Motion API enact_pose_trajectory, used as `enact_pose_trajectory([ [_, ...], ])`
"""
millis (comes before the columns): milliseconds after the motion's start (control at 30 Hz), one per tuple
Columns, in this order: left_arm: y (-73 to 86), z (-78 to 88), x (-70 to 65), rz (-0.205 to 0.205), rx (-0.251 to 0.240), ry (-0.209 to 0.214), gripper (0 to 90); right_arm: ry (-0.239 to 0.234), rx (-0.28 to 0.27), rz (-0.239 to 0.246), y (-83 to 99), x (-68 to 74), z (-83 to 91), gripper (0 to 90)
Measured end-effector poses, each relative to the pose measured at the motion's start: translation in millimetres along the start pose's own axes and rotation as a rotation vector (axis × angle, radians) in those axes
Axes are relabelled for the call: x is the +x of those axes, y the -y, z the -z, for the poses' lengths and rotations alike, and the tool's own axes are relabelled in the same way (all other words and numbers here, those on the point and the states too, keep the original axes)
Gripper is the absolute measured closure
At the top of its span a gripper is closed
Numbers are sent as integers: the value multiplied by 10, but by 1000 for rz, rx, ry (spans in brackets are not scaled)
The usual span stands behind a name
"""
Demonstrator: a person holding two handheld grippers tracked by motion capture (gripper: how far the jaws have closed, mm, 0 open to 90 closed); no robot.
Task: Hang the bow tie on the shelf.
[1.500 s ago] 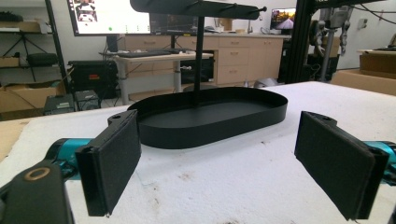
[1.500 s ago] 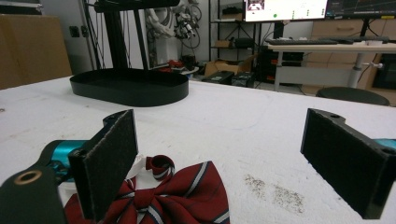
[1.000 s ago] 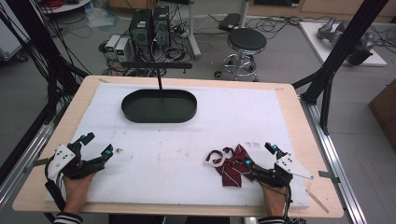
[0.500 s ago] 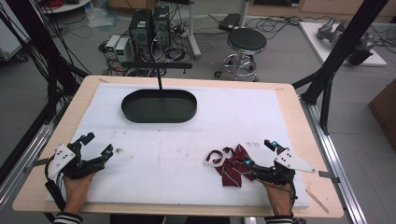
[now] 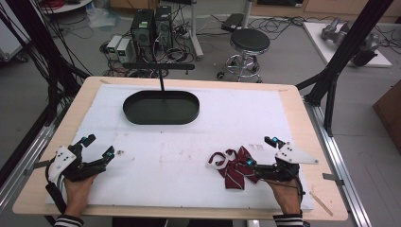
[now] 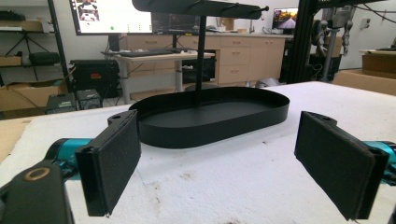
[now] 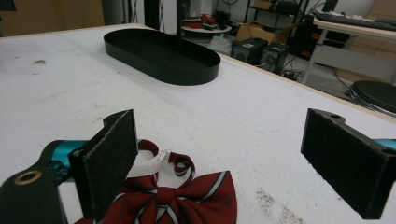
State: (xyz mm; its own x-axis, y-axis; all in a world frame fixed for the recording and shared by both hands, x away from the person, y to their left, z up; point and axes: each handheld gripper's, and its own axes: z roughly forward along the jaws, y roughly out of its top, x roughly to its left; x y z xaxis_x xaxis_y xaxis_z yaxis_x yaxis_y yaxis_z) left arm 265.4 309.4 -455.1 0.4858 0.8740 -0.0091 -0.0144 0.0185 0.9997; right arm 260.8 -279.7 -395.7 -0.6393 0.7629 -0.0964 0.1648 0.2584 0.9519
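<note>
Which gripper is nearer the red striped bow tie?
Right. The right gripper has its open jaws at the bow tie; the left gripper sits far across the table, also open.

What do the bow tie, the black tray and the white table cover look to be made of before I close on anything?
Bow tie: woven fabric, dark red with pale stripes, soft folds; its white strap looks like elastic or cloth.
Black tray: thin rigid wall, matte finish, probably painted metal, possibly plastic.
Table cover: white, faintly pebbled, stained, likely foam board.
Right gripper pads: black, fuzzy, felt-like.
</note>
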Motion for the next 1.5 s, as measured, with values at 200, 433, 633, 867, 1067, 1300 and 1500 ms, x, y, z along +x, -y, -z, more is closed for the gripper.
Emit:
enact_pose_trajectory([
  [200,0,0,0,1,0,0,150,-20,20,21,-65,7,-15,101],
  [433,0,0,0,1,0,0,150,-60,46,42,-156,6,-52,101],
  [633,-1,1,1,0,1,0,150,-93,80,63,-214,11,-100,101],
  [867,-1,1,1,0,2,0,149,-122,109,85,-260,12,-149,101],
  [1067,-1,1,1,2,2,0,149,-163,155,112,-314,37,-208,101],
  [1300,-1,0,2,2,2,0,150,-216,208,138,-336,74,-291,101],
  [1500,-1,-3,3,2,3,1,150,-268,264,164,-327,122,-392,101],
])
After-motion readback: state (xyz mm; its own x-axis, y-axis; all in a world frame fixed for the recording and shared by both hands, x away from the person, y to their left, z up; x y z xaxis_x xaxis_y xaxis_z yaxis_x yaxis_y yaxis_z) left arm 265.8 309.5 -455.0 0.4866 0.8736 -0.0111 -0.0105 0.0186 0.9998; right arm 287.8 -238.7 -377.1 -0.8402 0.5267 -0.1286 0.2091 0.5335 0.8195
